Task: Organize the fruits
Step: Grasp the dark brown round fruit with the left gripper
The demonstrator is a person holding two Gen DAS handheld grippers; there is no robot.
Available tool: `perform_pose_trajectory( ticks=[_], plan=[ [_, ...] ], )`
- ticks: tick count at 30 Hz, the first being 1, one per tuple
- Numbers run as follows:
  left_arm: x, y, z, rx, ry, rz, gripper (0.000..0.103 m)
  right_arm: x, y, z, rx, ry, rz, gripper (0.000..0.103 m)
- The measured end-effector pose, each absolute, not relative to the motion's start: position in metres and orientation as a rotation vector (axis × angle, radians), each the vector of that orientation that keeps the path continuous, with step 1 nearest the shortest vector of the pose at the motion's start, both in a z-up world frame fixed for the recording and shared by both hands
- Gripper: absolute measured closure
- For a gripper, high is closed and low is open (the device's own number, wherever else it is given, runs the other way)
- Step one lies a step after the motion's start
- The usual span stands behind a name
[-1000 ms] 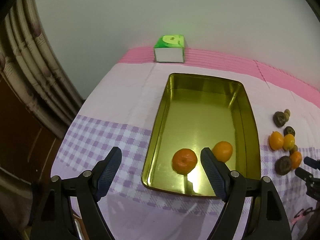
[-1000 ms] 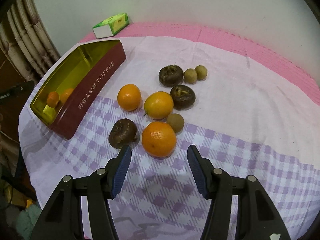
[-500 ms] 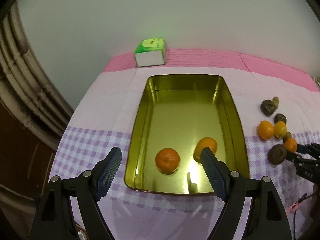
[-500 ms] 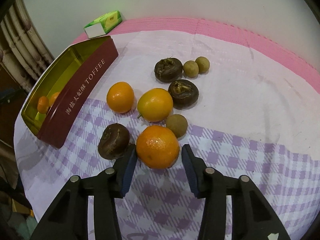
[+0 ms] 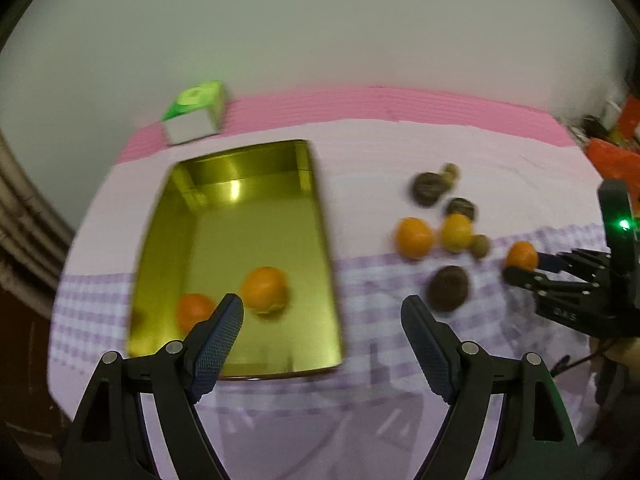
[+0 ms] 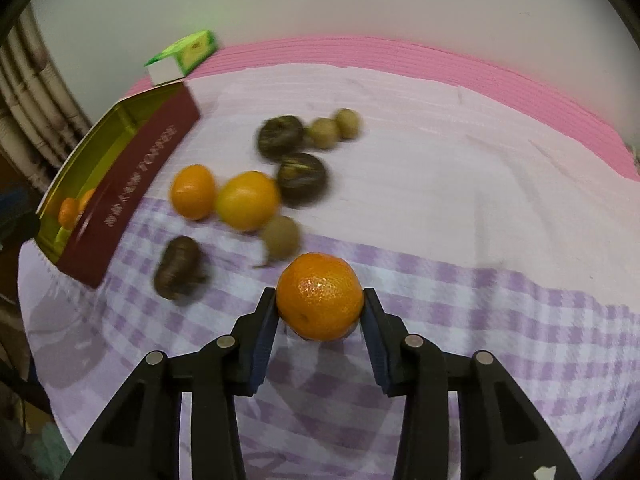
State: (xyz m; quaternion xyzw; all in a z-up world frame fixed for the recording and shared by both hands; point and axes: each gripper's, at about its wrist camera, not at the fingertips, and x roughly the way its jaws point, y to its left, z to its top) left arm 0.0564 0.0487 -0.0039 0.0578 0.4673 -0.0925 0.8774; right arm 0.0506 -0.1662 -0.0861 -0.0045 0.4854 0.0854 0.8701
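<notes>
Clamping onto an orange point(image 6: 320, 296), the right gripper point(image 6: 320, 300) has just been closing its jaws, and both blue pads now press the fruit's sides above the purple checked cloth point(image 6: 460, 312). Just ahead of its fingertips and to their left sits the loose heap: a small brown-green fruit point(image 6: 281, 237), a yellow-orange citrus point(image 6: 248, 200), another orange point(image 6: 193, 191) and dark brown fruits, one of them point(image 6: 178, 266) nearest the left finger. Further left stands the toffee tin point(image 6: 132, 184), red wall facing the gripper. Over at the left gripper point(image 5: 322, 316), the jaws stand wide apart with nothing between them; two oranges point(image 5: 265, 290) lie in the gold tin point(image 5: 320, 216) just beyond its left finger. A green box point(image 5: 196, 112) rests far ahead.
</notes>
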Motion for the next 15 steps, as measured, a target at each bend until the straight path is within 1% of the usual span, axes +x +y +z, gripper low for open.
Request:
perform_pose_trajectory(
  ticks=[9,15],
  plan=[
    [0.066,-0.013,-0.029,0.145,1.026,-0.307,0.022,0.038,-0.204,-0.084,-0.03,1.028,0.112,0.064],
    [0.079,-0.028,-0.046,0.143,1.057,-0.299,0.022,0.038,-0.212,-0.09,0.018,1.035,0.118,0.064]
  ],
)
